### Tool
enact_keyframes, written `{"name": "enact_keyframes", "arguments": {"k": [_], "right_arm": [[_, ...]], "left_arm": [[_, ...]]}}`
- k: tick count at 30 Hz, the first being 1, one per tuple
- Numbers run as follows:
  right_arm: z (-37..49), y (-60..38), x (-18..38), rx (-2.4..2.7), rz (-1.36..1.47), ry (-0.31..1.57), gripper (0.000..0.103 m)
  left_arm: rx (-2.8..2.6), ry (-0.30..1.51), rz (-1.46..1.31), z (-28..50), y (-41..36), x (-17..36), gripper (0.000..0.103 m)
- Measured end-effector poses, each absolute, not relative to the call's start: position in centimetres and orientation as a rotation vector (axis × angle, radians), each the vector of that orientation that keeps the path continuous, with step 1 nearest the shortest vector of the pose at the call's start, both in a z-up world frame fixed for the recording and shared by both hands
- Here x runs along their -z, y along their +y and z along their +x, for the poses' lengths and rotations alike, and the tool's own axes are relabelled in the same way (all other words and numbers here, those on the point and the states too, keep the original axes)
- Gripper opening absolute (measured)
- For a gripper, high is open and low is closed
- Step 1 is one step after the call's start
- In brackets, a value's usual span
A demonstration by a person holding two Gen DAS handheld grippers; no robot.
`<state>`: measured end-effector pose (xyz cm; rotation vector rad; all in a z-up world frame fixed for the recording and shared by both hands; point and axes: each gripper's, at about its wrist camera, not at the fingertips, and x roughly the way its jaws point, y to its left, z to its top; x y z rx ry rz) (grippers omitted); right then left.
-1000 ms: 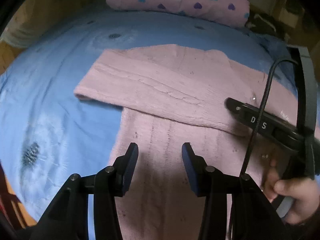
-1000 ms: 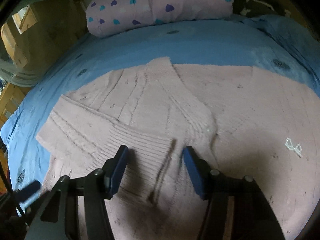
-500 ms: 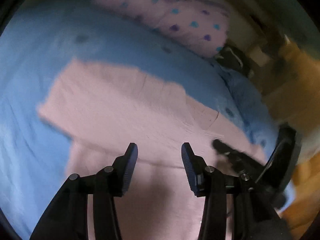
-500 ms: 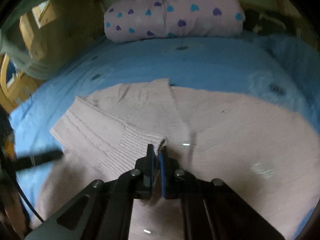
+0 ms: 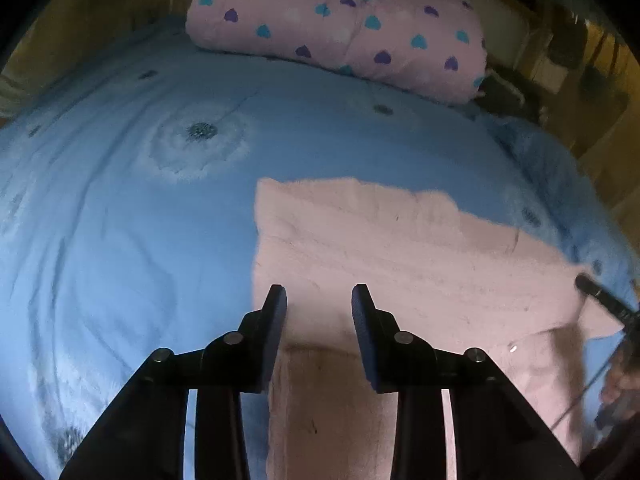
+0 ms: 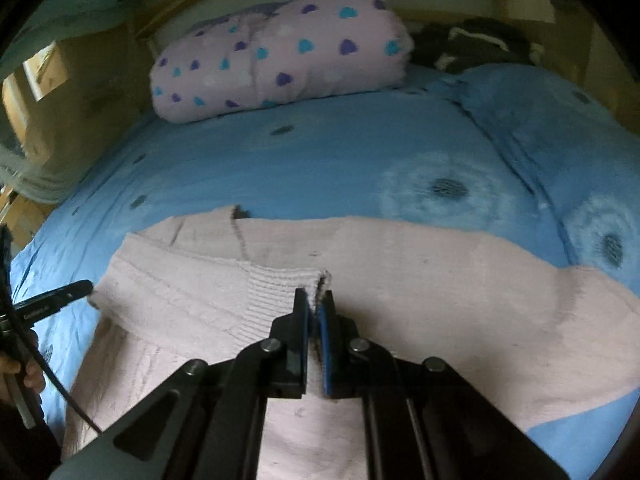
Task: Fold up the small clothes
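Your right hand-held gripper [image 6: 316, 304] is clamped tight on the ribbed cuff [image 6: 280, 292] of the pink knitted cardigan [image 6: 420, 300], whose sleeve lies folded across its body on the blue bed cover [image 6: 320, 160]. Your left hand-held gripper [image 5: 319, 304] hovers over the garment's left edge; its jaws have just been closing, yet a gap shows between them and they hold nothing, the knit lying beneath them. The cardigan [image 5: 400, 248] sits spread on the near half of the bed. Behind it, a rolled pink blanket with hearts [image 6: 280, 60] rests at the head of the bed, beside dark clothing [image 6: 472, 44]. Nothing lies on the cardigan itself.
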<state>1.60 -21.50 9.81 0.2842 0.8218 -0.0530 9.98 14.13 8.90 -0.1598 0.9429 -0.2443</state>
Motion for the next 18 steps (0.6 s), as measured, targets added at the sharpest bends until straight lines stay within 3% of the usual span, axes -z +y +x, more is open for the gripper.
{"name": "enact_keyframes", "arguments": {"k": [5, 11, 18], "right_arm": [[0.6, -22.8, -10.9, 0.071, 0.256, 0.81, 0.005], [0.4, -24.2, -10.2, 0.101, 0.251, 0.834, 0.005], [2.2, -23.9, -4.7, 0.154, 0.292, 1.046, 0.006]], "left_arm": [[0.273, 0.936, -0.148, 11.2, 14.9, -7.9, 0.014], [0.234, 1.08, -0.197, 13.9, 13.3, -3.8, 0.014], [0.209, 1.046, -0.182, 13.2, 13.0, -2.7, 0.014]]}}
